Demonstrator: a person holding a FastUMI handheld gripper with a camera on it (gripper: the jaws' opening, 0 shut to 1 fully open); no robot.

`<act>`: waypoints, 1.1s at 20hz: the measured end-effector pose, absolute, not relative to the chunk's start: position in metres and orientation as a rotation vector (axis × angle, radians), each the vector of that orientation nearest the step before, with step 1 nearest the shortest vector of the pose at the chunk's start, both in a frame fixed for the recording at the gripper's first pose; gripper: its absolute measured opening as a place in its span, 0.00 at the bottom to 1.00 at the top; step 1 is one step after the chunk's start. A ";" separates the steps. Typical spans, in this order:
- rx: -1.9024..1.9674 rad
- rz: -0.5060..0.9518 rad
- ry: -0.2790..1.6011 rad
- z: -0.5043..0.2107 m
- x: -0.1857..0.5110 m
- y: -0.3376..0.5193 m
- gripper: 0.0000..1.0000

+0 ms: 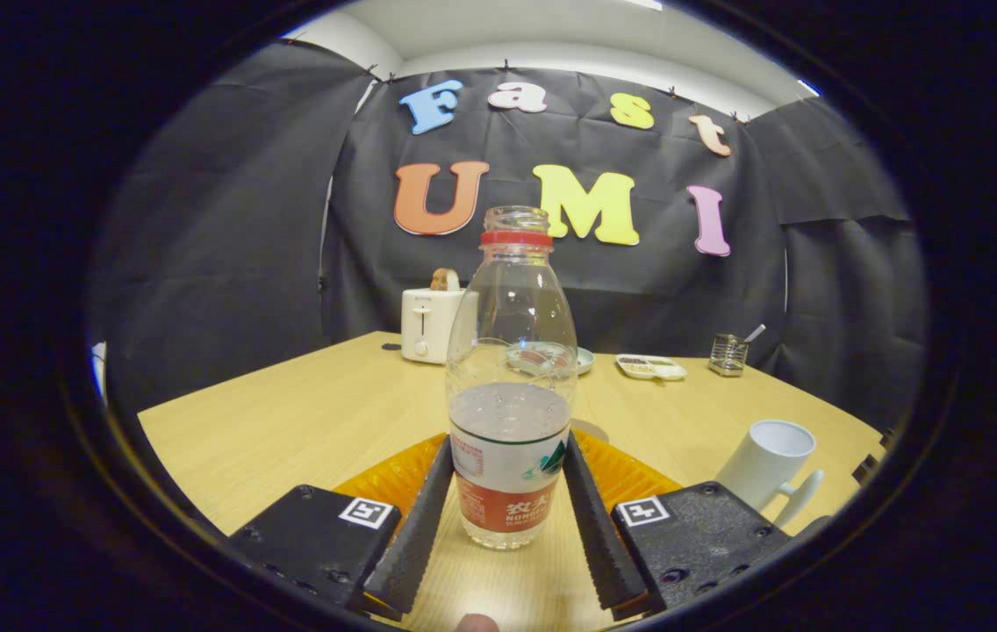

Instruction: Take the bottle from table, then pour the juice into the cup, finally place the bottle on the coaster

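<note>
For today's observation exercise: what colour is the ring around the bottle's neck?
Red; the ring shows clearly in the gripper view, on the bottle.

Bright, sharp, fisheye-warped edges

Colours on the light wood-grain table (288, 421)

The clear bottle (512, 386) has a red neck ring and a red-and-white label with a green patch. An orange ribbed coaster (393, 478) lies behind it. The cup (766, 461) near the table's right edge is white, and the toaster (431, 325) at the far edge is white too.
</note>
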State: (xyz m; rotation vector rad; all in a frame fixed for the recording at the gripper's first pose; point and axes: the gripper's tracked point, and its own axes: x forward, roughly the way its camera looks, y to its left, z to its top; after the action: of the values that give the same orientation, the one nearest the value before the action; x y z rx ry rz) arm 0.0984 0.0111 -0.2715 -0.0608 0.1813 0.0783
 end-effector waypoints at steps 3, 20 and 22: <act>0.009 0.093 0.220 -0.259 0.093 0.004 0.77; 0.879 0.229 0.272 -0.206 0.067 -0.013 0.75; 0.966 0.205 0.265 -0.209 0.068 -0.019 0.75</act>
State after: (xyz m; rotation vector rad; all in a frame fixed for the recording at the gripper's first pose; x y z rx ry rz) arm 0.0683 -0.0187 -0.2087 0.9664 0.2653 0.2052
